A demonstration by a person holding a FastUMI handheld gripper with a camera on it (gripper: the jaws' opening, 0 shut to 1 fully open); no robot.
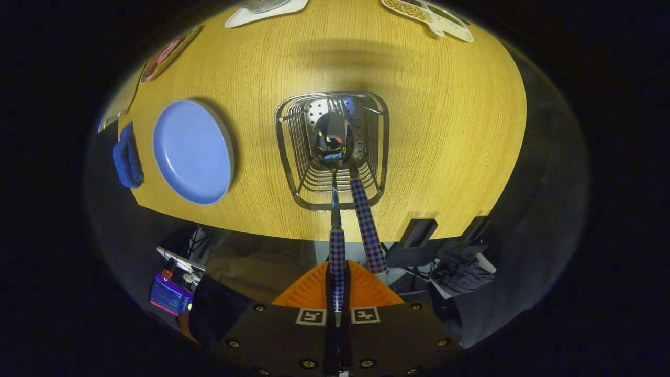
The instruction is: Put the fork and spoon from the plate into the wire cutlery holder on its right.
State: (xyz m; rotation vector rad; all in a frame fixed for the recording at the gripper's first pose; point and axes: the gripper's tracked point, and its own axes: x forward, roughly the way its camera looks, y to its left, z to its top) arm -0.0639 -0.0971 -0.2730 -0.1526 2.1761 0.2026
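Note:
I look straight down over the wire cutlery holder (386,157) on the wooden table (450,125). My gripper (337,275) is shut on the checked handle of the spoon (336,246), whose bowl hangs inside the holder. The fork (366,225) stands in the holder just right of the spoon, its checked handle leaning out over the near rim and its head hidden among the wires. The blue plate (191,152) lies left of the holder with nothing on it.
A blue cloth (127,159) lies beyond the plate at the table's left edge. Flat printed mats (429,15) (167,52) and a white one (267,8) line the far side. Below the near table edge are dark brackets (416,233), clothing (463,275) and a lit device (170,294).

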